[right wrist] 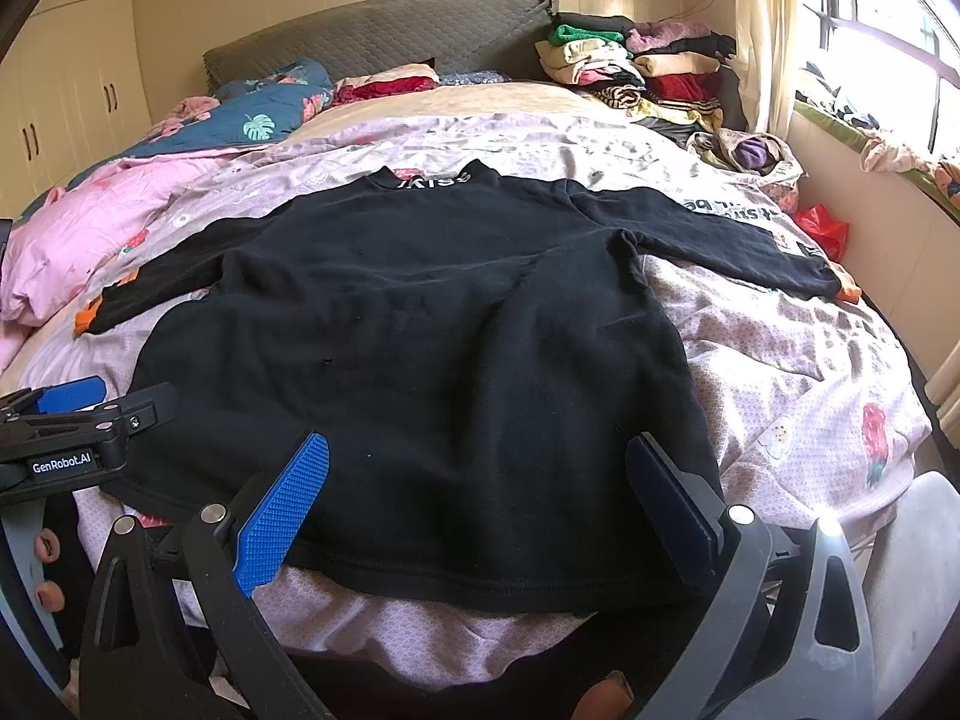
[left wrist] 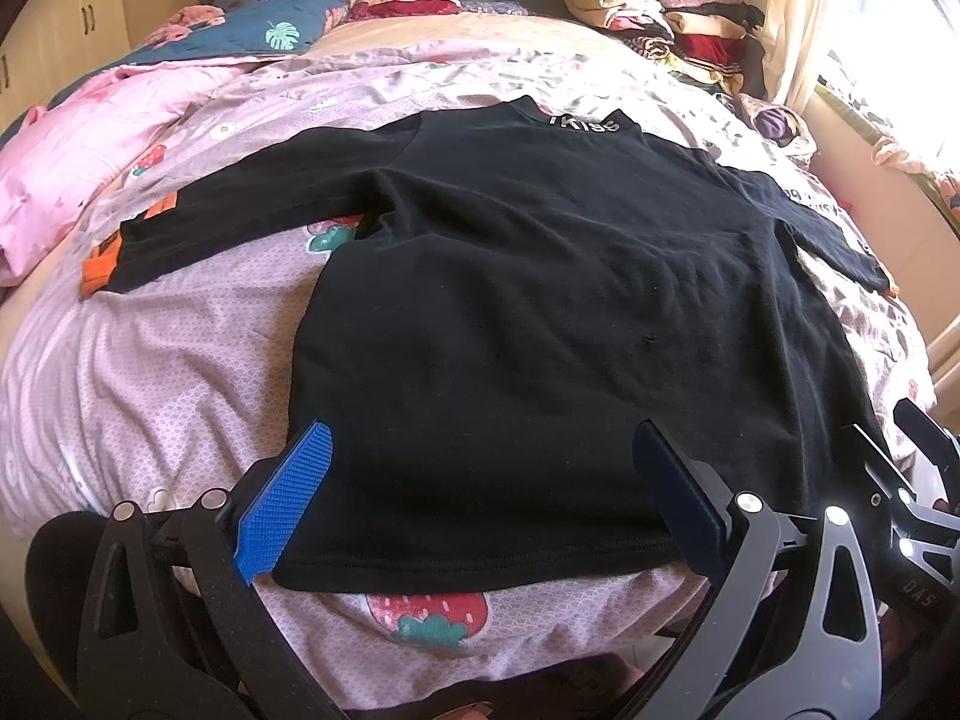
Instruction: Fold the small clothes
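Observation:
A black long-sleeved top (left wrist: 540,312) lies flat on the bed, collar far, hem near, both sleeves spread out with orange cuffs (left wrist: 99,267). It also shows in the right wrist view (right wrist: 420,330). My left gripper (left wrist: 486,450) is open, its blue fingers (left wrist: 288,498) over the left part of the hem. My right gripper (right wrist: 480,462) is open, its fingers (right wrist: 282,510) over the right part of the hem. Neither holds cloth. The left gripper shows at the left edge of the right wrist view (right wrist: 66,420).
The pink strawberry-print bedsheet (left wrist: 180,372) covers the bed. A pink quilt (left wrist: 54,174) and blue quilt (left wrist: 264,24) lie at far left. A pile of folded clothes (right wrist: 648,72) sits at the far right by the window. A red bag (right wrist: 822,228) lies beside the bed.

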The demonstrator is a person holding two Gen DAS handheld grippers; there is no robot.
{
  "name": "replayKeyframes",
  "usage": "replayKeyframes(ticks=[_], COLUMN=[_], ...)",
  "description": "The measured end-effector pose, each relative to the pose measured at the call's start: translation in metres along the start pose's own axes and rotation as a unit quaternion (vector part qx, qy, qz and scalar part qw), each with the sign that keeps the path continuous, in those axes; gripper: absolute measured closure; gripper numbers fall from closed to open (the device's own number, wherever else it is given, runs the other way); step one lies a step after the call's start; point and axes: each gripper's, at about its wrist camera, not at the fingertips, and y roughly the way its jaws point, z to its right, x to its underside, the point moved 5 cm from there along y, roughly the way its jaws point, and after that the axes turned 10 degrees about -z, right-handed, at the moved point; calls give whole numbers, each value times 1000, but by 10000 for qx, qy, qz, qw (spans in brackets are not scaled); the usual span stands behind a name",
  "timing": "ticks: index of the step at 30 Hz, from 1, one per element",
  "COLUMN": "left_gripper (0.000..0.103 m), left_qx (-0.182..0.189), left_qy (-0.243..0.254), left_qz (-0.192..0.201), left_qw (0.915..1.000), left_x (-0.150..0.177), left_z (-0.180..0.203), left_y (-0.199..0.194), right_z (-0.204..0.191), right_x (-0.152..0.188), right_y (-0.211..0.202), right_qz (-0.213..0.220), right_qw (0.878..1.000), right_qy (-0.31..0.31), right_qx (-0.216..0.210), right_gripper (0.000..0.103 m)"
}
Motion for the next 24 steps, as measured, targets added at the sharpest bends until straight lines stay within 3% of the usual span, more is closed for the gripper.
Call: replayKeyframes(ticks=[24], left_gripper=[9], left_qx=[133], left_qy=[129], left_qz=[-2], left_qw=[9998], left_x=[-8], left_z=[3], left_y=[3], right_z=[1], right_x=[-3], right_y=[-2], right_qz=[17], right_qw=[10000], right_qy=[2], right_qx=[83], right_gripper=[4])
